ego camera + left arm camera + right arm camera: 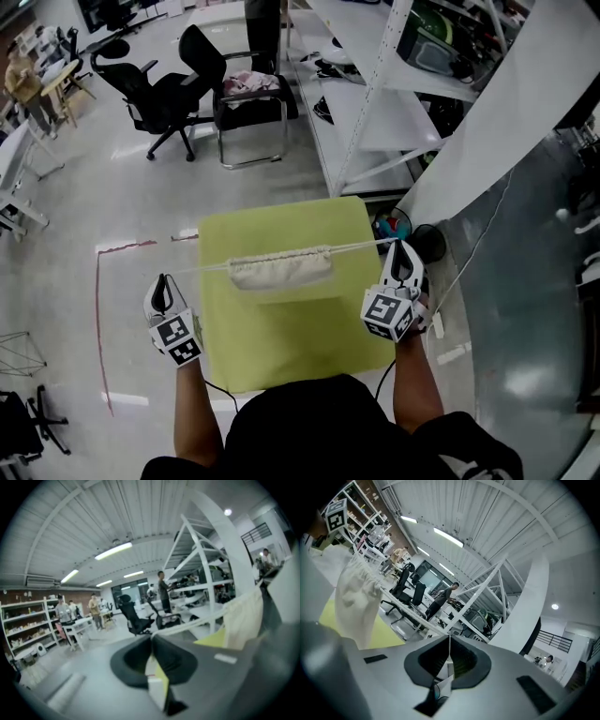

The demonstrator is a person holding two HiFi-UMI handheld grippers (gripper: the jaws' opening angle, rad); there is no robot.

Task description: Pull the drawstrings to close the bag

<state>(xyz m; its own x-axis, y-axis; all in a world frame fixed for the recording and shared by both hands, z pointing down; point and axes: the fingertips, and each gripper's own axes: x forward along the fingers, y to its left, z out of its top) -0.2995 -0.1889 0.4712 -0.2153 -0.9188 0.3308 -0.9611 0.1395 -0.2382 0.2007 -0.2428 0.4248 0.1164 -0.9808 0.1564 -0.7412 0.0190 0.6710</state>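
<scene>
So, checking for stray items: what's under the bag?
Only the yellow-green table shows below the bag, with the bag's shadow on it. The patch straight beneath the bag is covered in the head view, so anything there can't be seen.

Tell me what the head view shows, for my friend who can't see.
A small cream cloth bag, its top gathered, hangs on white drawstrings pulled tight between the left gripper and the right gripper, each shut on a string end. Under it is a square yellow-green table, with black office chairs beyond.
</scene>
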